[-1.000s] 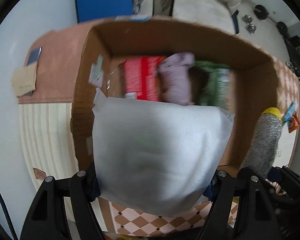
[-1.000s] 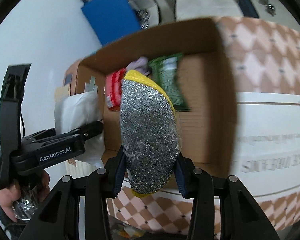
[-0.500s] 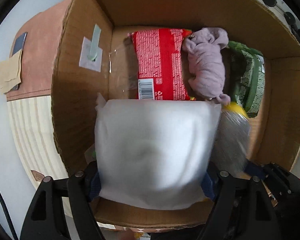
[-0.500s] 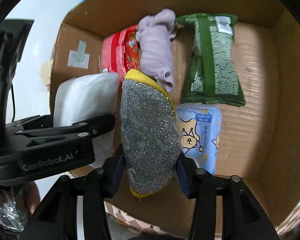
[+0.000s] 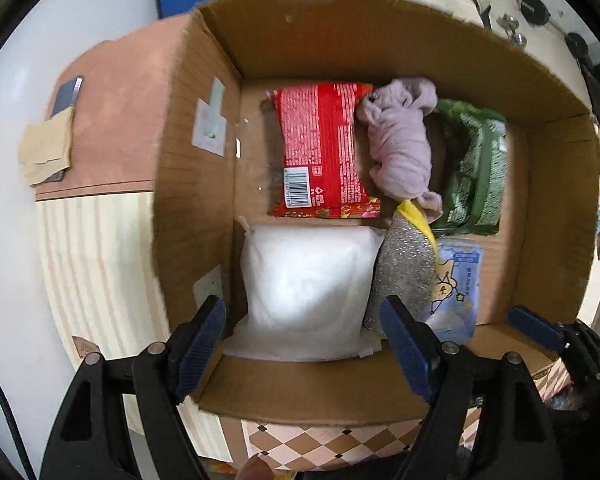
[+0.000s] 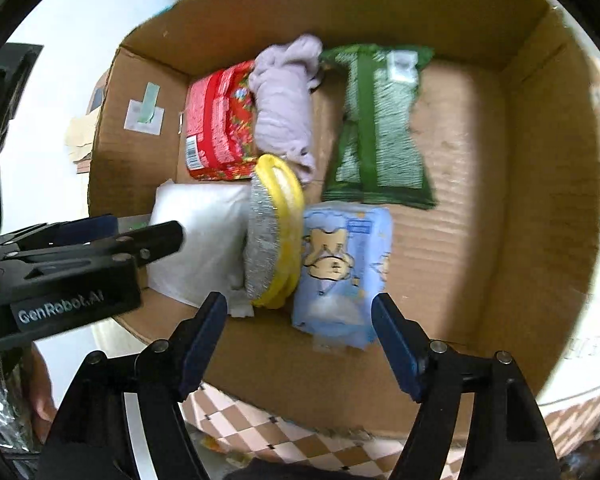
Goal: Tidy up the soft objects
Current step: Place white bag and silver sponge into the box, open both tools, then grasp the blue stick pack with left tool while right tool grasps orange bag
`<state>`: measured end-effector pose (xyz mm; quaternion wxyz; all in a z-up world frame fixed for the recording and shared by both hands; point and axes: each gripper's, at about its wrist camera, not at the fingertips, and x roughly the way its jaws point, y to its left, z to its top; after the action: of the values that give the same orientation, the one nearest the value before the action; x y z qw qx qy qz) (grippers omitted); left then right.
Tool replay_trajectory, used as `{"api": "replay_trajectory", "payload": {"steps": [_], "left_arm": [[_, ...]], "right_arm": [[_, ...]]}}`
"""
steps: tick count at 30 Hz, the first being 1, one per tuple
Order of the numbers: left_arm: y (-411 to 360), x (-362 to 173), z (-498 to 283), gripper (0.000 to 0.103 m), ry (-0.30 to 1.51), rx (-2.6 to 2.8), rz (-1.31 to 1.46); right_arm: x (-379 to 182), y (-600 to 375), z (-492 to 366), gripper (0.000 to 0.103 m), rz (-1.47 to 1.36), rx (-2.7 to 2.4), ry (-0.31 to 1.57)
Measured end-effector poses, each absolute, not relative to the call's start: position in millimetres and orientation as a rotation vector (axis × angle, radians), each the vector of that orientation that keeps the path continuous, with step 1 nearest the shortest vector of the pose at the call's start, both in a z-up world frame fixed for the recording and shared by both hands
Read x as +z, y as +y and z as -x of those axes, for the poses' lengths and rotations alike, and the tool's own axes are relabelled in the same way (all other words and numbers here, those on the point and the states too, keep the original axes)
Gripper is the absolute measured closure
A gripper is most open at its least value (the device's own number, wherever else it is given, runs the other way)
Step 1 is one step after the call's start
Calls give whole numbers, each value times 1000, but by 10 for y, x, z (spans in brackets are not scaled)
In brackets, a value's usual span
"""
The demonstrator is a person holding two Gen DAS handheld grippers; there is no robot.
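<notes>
An open cardboard box (image 5: 196,184) (image 6: 480,240) holds soft items. A white padded pack (image 5: 304,288) (image 6: 204,236) lies at its near left corner. A silver and yellow scouring sponge (image 5: 404,268) (image 6: 272,236) stands on edge beside it, against a light blue tissue pack (image 5: 456,280) (image 6: 340,268). Behind lie a red packet (image 5: 324,148) (image 6: 220,128), a lilac cloth (image 5: 400,140) (image 6: 284,112) and a green packet (image 5: 476,168) (image 6: 380,128). My left gripper (image 5: 304,348) is open and empty above the white pack. My right gripper (image 6: 300,340) is open and empty above the sponge.
The box sits on a checkered and striped cloth (image 5: 100,264). A beige paper scrap (image 5: 46,148) lies on the pink surface left of the box. The left gripper's body (image 6: 60,272) shows at the left of the right wrist view.
Both grippers carried their items down into the box, then opened and let them go. The white pack and the sponge now rest in the box, and both grippers have drawn back.
</notes>
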<state>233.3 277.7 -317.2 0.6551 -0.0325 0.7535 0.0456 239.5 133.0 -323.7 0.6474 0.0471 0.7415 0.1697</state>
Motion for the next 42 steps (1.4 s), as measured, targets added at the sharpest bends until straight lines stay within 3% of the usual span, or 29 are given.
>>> {"api": "replay_trajectory", "payload": {"steps": [9,10,11,13,18,30,42], "left_arm": [[2551,-2512,-1905,24,1495,148,85],[2531,-2415,-1842,22,1467,150,87],[2520,-2337,-1803,7,1446,153,83],[2506,-2136,-1717,0,1398,159,70],[2447,-1941,-1583,0,1347,146,62],[2274,-1491,-1206,0,1250,173,94],[1618,-1140,-1367,0,1166,193,-35]], "right_arm": [[-2688,930,-2144,26,-19,283,1563],[-2619,917,-2071,22,-6,275,1549],[-2545,905,-2008,18,-2,271,1535],[-2444,913,-1929,5,5,267,1506],[-2233,845,-1742,0,16,253,1449],[-1624,671,-1369,0,27,268,1314],[-1510,-67,-1423,0,-133,246,1251]]}}
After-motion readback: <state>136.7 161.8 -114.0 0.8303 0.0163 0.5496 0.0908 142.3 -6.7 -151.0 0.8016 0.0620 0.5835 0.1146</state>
